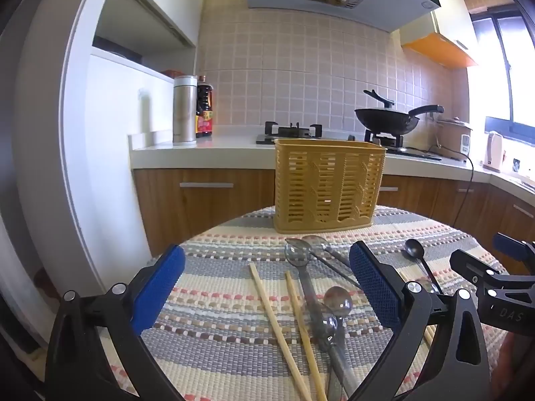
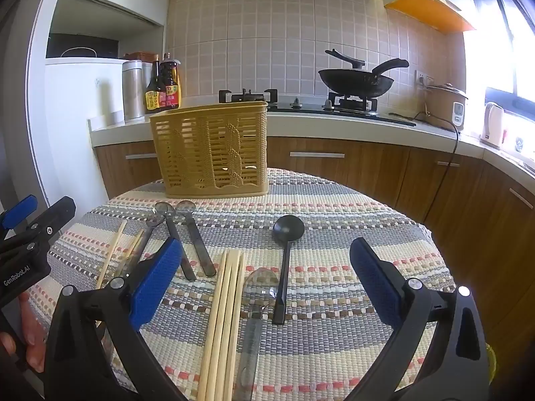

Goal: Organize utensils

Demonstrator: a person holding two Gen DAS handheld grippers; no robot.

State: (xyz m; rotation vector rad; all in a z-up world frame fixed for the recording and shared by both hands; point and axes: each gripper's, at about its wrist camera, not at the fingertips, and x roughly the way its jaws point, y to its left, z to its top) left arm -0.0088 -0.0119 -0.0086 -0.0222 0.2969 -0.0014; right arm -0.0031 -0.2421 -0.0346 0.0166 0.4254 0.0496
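Note:
A yellow slotted utensil basket (image 1: 327, 187) (image 2: 210, 153) stands upright at the far side of the table. Wooden chopsticks (image 1: 284, 327) and clear grey plastic spoons (image 1: 321, 314) lie between the fingers of my left gripper (image 1: 267, 287), which is open and empty above them. A black spoon (image 2: 286, 254) (image 1: 416, 254), a bundle of chopsticks (image 2: 225, 314) and a clear spoon (image 2: 257, 300) lie between the fingers of my right gripper (image 2: 264, 284), also open and empty. Two more spoons (image 2: 187, 237) lie near the basket.
The table wears a striped woven cloth (image 2: 351, 220). Behind it runs a kitchen counter (image 1: 200, 147) with a steel flask (image 1: 184, 110), sauce bottles (image 2: 164, 83), a gas hob with a black wok (image 2: 357, 80), a rice cooker (image 2: 444, 103) and a kettle (image 2: 491, 123).

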